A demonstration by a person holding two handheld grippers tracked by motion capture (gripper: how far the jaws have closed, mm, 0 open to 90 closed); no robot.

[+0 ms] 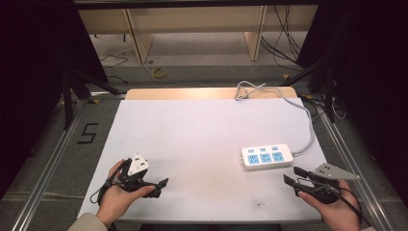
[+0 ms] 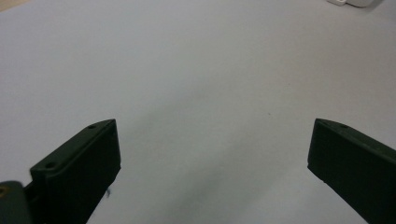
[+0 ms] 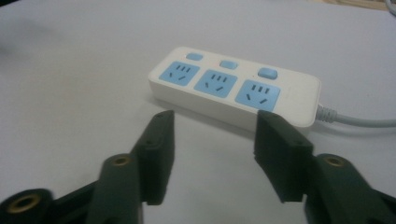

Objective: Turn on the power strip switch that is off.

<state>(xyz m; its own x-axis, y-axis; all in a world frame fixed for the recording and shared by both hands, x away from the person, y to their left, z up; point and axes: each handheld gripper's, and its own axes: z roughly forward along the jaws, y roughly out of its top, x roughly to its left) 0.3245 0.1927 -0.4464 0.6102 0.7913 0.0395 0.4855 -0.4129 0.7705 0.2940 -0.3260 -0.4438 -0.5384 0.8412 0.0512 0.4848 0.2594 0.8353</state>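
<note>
Fingers of the right gripper stand parted and empty, aimed at a white power strip that lies on the white worktop just ahead of them. In the high view the strip sits up and slightly left of those fingertips, near but not touching, its long axis running nearly across the gripper's line of approach. In the right gripper view the power strip lies just beyond the two black fingers, its near long edge facing them, three blue sockets in a row with three small blue switches behind. The right-hand finger overlaps the socket end from which a grey cord leaves; whether it touches the casing cannot be told, though the high view suggests a gap.

The left gripper, held in the person's left hand, rests well apart from the strip, across a wide stretch of bare worktop. The left gripper view shows its fingers spread wide with nothing between them, and just a corner of the strip far off at the top edge.

By this reading the right hand is much the nearer. Any approach from it would meet the strip broadside, so the fingers would have to span its short width or come in over an end.
</note>
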